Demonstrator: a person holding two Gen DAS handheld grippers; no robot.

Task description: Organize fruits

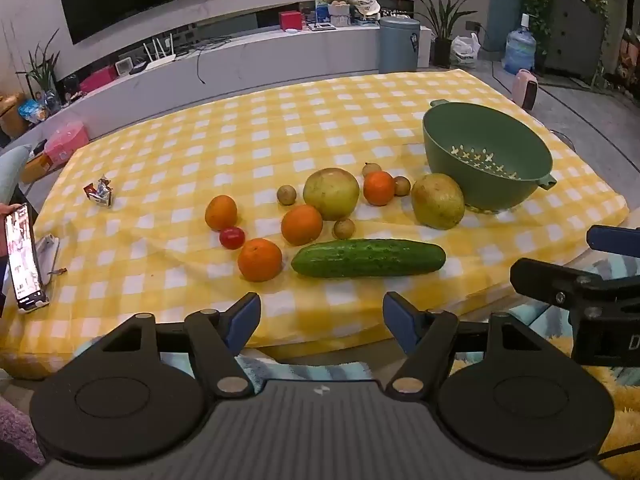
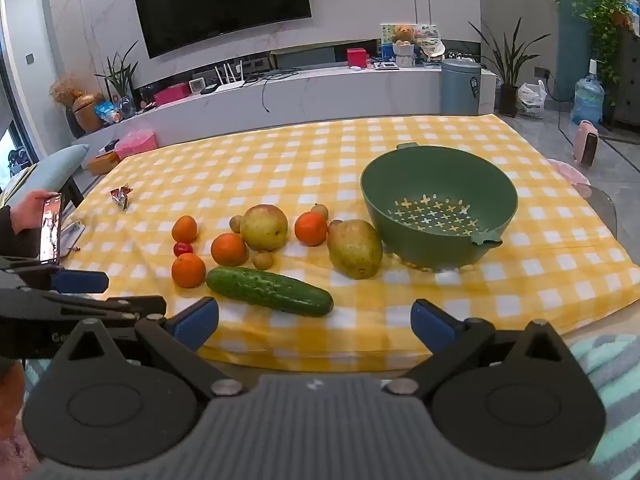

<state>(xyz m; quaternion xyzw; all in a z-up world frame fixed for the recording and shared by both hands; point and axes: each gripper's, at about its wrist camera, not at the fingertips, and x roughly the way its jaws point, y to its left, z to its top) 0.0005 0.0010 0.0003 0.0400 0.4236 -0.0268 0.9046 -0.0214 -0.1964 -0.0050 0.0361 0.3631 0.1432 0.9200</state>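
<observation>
- On the yellow-and-white checked worktop (image 2: 520,280), a long green cucumber (image 2: 269,291) lies nearest the front edge; four round oranges (image 2: 229,249), two yellowish pears (image 2: 354,249), a small red tomato (image 2: 183,248) and several small brown fruits (image 2: 263,260) cluster behind it
- Beside the right-hand pear stands a green perforated plastic colander (image 2: 438,216) (nothing inside)
- Left tool (image 1: 321,322): jaws wide, holding nothing; short of the worktop edge
- Right tool (image 2: 314,324): likewise wide and unloaded
</observation>
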